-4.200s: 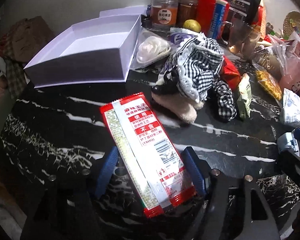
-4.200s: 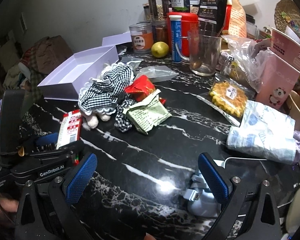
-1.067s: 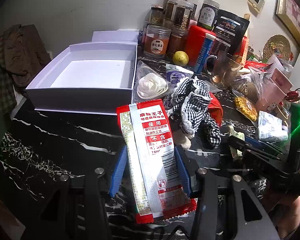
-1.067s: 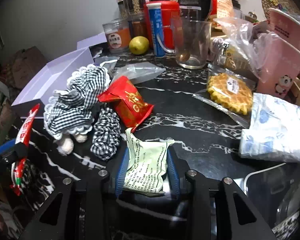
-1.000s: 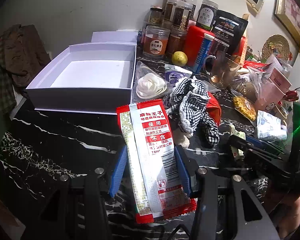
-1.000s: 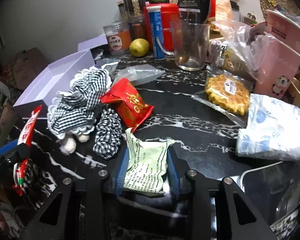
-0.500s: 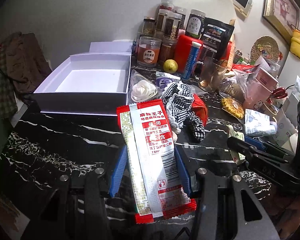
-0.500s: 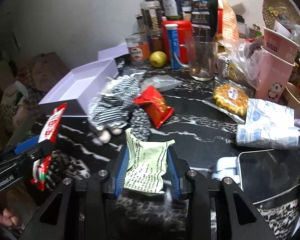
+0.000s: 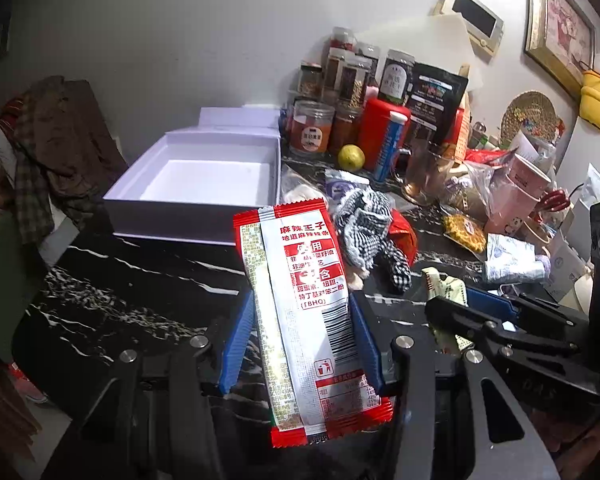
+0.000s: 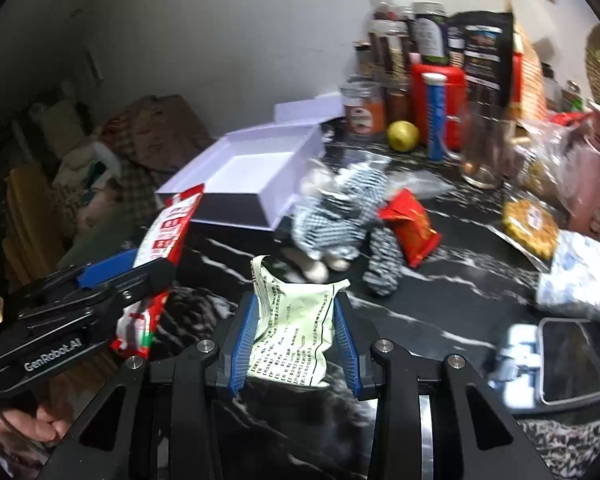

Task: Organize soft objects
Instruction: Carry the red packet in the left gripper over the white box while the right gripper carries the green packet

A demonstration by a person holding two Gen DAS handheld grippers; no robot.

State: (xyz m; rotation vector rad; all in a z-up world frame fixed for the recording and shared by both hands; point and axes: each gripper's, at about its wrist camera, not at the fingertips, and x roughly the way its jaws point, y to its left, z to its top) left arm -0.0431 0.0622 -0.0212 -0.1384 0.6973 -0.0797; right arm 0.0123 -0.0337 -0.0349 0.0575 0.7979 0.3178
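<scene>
Two claws clenched, left claw [image 9: 302, 340] pinching red snack packet [image 9: 306, 312], right claw [image 10: 294, 340] pinching green pouch [image 10: 294, 332]

The right wrist view is smeared with motion blur — labels on the jars [image 10: 396, 56] along the counter's back edge cannot be read. The red-and-white packet [image 9: 308, 320] hides the counter [image 9: 140, 280] beneath it and the lower left of the checked cloth [image 9: 364, 220]. Only the top of the green packet [image 9: 446, 288] shows in the left wrist view; the rest sits behind the right gripper [image 9: 460, 308]. The phone [image 10: 572, 364] near the counter's right edge is cut off.
</scene>
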